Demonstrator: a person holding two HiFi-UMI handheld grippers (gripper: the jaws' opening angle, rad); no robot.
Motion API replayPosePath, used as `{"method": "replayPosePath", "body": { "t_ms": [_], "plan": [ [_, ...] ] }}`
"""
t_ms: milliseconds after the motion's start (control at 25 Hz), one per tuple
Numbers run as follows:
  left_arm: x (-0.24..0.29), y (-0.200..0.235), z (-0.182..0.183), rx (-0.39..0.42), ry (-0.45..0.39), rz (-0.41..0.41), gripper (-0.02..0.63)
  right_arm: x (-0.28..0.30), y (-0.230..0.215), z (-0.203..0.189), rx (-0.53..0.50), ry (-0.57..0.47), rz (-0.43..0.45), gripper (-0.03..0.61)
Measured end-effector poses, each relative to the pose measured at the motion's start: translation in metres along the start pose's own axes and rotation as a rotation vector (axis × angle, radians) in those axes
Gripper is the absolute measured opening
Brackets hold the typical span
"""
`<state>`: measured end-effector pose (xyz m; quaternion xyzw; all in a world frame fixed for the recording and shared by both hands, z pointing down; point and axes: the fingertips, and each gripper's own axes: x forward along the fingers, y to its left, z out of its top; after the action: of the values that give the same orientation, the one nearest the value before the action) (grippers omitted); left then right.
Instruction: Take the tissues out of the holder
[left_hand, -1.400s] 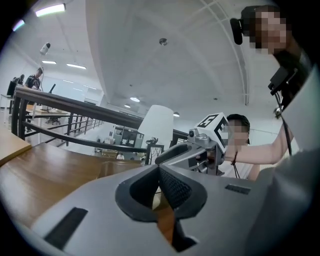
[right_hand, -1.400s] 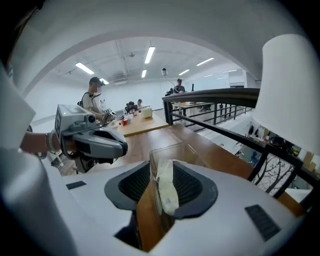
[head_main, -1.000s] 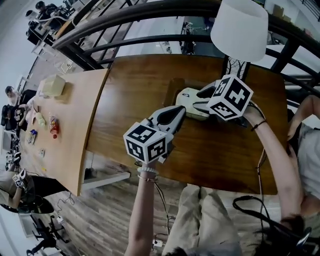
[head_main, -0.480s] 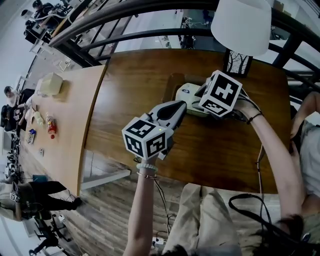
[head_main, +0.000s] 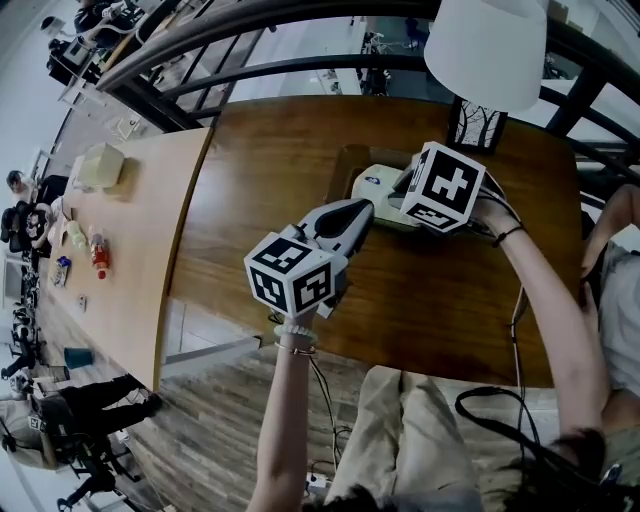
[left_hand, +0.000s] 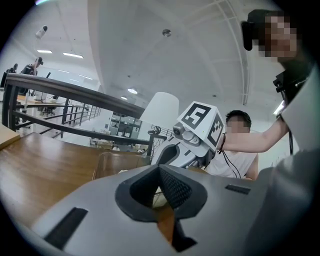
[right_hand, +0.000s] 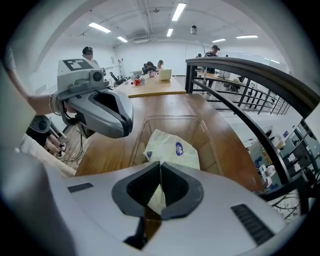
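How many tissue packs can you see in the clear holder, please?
1. A single tissue pack lies in the clear holder, its near edge pinched by the right gripper. More could be hidden beneath it.

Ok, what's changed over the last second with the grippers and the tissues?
The right gripper shifted slightly left and forward over the holder, and its jaws are closing shut on the near edge of the tissue pack. The left gripper barely moved, and the pack still lies in the holder.
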<state>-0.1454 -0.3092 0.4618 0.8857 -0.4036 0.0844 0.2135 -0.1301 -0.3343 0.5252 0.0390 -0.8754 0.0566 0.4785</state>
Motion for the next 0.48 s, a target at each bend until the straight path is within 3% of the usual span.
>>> {"method": "replayPosePath", "body": {
  "t_ms": [480],
  "plan": [
    [-0.010, -0.012, 0.040, 0.031, -0.047, -0.003, 0.008, -0.052, -0.006, 0.029, 0.020, -0.115, -0.053, 0.012]
  ]
}}
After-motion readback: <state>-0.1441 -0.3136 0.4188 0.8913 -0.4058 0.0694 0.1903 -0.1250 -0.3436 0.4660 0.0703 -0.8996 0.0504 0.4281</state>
